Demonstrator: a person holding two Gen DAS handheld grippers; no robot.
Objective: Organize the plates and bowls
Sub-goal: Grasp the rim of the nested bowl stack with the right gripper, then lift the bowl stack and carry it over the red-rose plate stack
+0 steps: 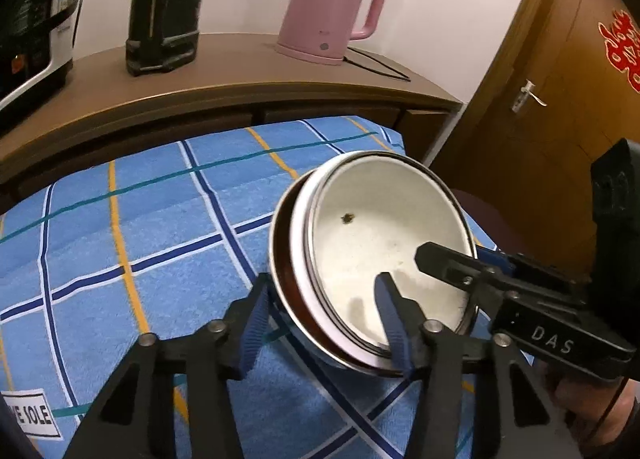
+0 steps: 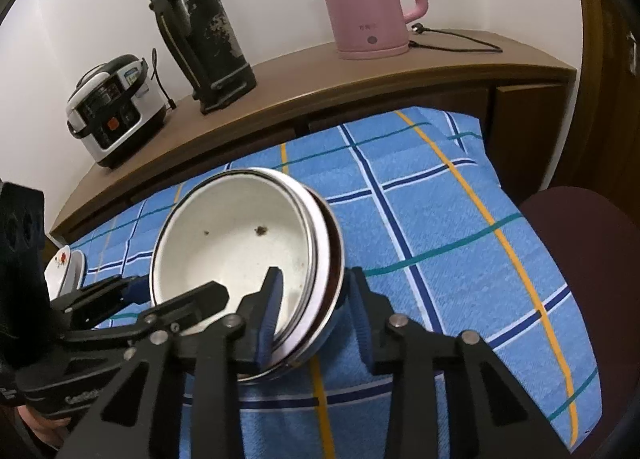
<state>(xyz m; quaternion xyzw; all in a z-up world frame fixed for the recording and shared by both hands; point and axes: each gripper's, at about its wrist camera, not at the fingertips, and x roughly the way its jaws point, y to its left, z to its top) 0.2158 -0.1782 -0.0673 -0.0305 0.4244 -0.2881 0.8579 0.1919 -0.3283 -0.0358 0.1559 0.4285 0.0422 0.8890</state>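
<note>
Black fingers of the left gripper point(image 1: 324, 323) fill the bottom of its own view and straddle the near wall of the stack of bowls point(image 1: 384, 243). One blue pad sits inside the white top bowl at 5 o'clock and the other outside the brown lowest bowl at 7 o'clock. The jaws are narrowed around the wall, but I cannot tell whether both pads press.

From the 3 o'clock side the right gripper point(image 2: 316, 287) takes the opposite part of the rim the same way, one finger in the basin and one outside. In its own view a sliver of checked cloth point(image 2: 440, 219) seems to show between the outer pad and the bowl, so the jaws look narrow but not yet clamped.

Three bowls are nested with their rims staggered, resting on the cloth toward its right edge. Taking them at two opposite points likely keeps the nest from sliding apart or tipping when it is lifted as one.

At 9 o'clock in the right view a small flowered dish point(image 2: 64, 263) lies apart, probably still to be sorted.
</note>
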